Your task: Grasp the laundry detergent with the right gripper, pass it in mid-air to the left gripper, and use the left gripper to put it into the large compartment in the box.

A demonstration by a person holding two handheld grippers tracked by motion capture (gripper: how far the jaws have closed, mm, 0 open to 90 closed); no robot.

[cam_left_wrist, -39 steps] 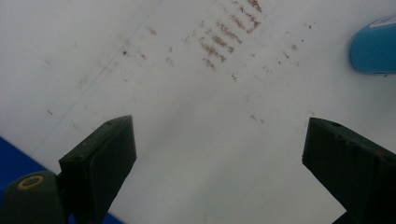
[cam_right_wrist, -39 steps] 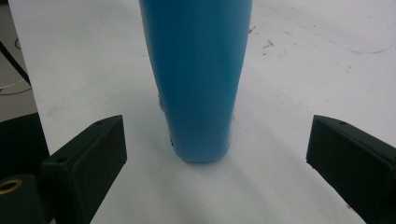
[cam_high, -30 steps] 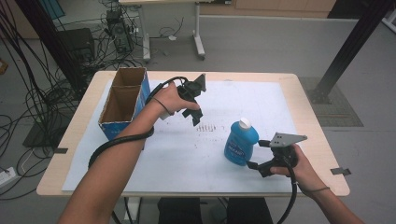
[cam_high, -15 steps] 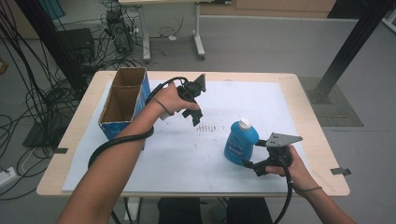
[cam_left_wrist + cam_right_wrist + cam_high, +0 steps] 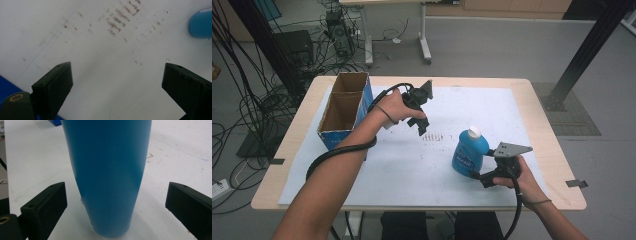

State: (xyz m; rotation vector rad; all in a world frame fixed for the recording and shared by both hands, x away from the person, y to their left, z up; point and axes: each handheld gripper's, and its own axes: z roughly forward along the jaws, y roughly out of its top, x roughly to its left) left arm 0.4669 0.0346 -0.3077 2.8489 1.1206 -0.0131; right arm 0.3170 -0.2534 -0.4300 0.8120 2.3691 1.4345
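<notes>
White paper (image 5: 412,165) covers a pale wooden table (image 5: 547,150) on a grey floor strewn with cables. Glossy blue plastic, the tapering white-capped bottle (image 5: 469,150) stands upright between the right gripper's (image 5: 479,176) wide-spread jaws, untouched. Left gripper (image 5: 421,125) hovers open, empty, over brown smudges, beside a cardboard box (image 5: 343,110).
</notes>
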